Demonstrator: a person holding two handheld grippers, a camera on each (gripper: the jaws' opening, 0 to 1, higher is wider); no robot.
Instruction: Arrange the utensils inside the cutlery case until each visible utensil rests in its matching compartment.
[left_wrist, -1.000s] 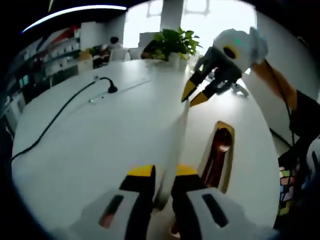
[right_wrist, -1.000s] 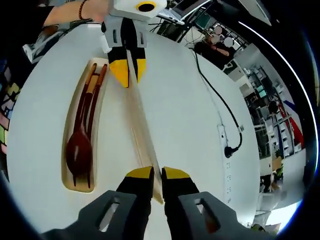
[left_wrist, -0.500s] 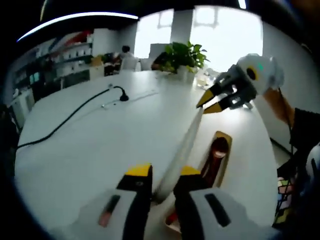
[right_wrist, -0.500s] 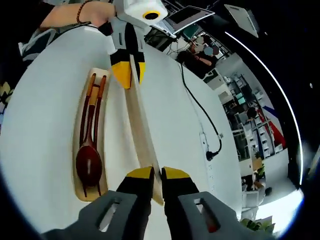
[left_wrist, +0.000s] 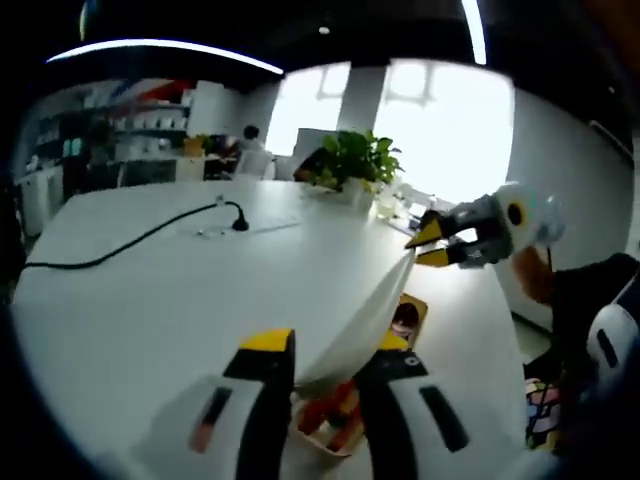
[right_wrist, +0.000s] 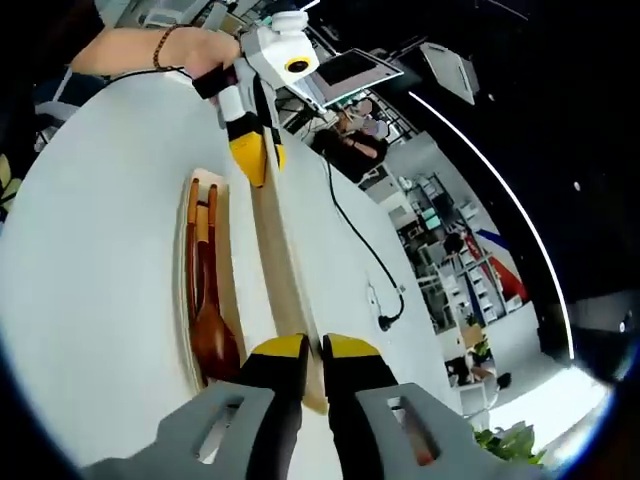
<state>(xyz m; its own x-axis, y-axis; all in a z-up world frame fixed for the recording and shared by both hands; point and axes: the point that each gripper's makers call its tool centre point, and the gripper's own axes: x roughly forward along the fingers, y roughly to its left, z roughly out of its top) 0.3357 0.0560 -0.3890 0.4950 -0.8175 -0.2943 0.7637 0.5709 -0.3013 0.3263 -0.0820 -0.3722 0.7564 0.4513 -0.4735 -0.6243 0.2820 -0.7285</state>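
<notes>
A long pale case lid (left_wrist: 370, 315) hangs above the white table (left_wrist: 150, 300), held at both ends. My left gripper (left_wrist: 322, 362) is shut on its near end, and the right gripper (left_wrist: 432, 243) is shut on its far tip. In the right gripper view, my right gripper (right_wrist: 312, 350) is shut on the lid (right_wrist: 272, 260) and the left gripper (right_wrist: 255, 155) pinches the far end. To the left, under the lid, the wooden case tray (right_wrist: 186, 300) lies on the table with a dark wooden spoon (right_wrist: 215, 338) and chopsticks (right_wrist: 193, 235). The tray (left_wrist: 420, 303) and spoon bowl (left_wrist: 404, 320) sit below the lid.
A black cable with a plug at a power strip (left_wrist: 235, 222) runs across the table's left side. A potted plant (left_wrist: 355, 160) stands at the far edge. A person's forearm (right_wrist: 150, 45) holds the left gripper. Shelves and people fill the room behind.
Both grippers have raised the lid higher off the table, still shut on its ends. The tray with spoon and chopsticks has stayed on the table.
</notes>
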